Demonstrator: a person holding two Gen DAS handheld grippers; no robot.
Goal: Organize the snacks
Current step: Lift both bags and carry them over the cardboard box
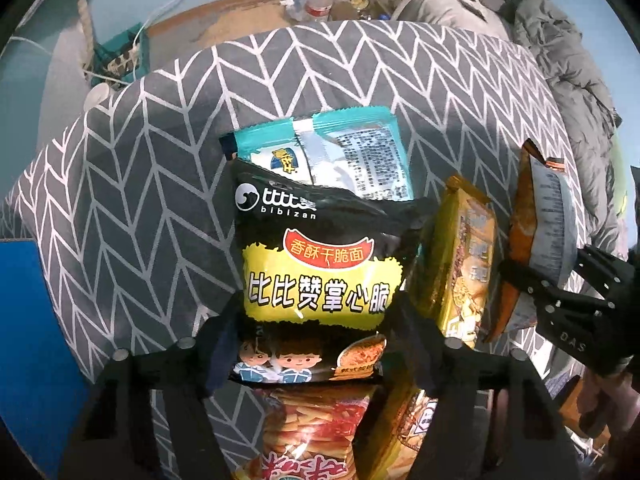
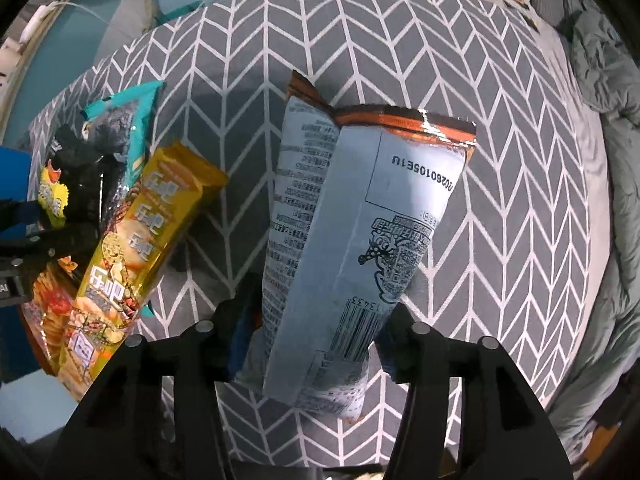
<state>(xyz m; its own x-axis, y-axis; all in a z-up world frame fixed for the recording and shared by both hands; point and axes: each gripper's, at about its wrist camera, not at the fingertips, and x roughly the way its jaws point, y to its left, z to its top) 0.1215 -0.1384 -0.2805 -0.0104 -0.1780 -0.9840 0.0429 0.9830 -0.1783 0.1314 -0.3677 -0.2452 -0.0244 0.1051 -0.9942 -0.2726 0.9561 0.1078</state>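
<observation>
Grey herringbone cloth [image 2: 400, 60]: the covered surface that carries every packet; taken as the landmark below.
Left gripper [image 1: 312, 344]: fingers closed against both sides of the black noodle-snack packet [image 1: 320, 264], which it holds low over the cloth's near-left part.
Teal packets [image 1: 332, 148]: lying on the cloth just beyond the black packet and partly under its top edge.
Red stick-snack bag [image 1: 312, 432]: on the cloth's near edge, below the held packet.
Yellow cracker pack [image 2: 148, 236]: just beside that stack, towards the cloth's middle.
Right gripper [image 2: 316, 344]: jaws pinched on the lower end of the orange-edged crisp bag [image 2: 352, 216], printed back upward, raised over the cloth's centre.
Step in hand (judged): adding each held packet to the group at the left.
Technique: lower the black packet flat and square with its neighbours before parting the fingers; keep the crisp bag's grip light, since the puffed foil probably crushes or slips easily.
Caution: keep the two tools well apart near the yellow pack.
</observation>
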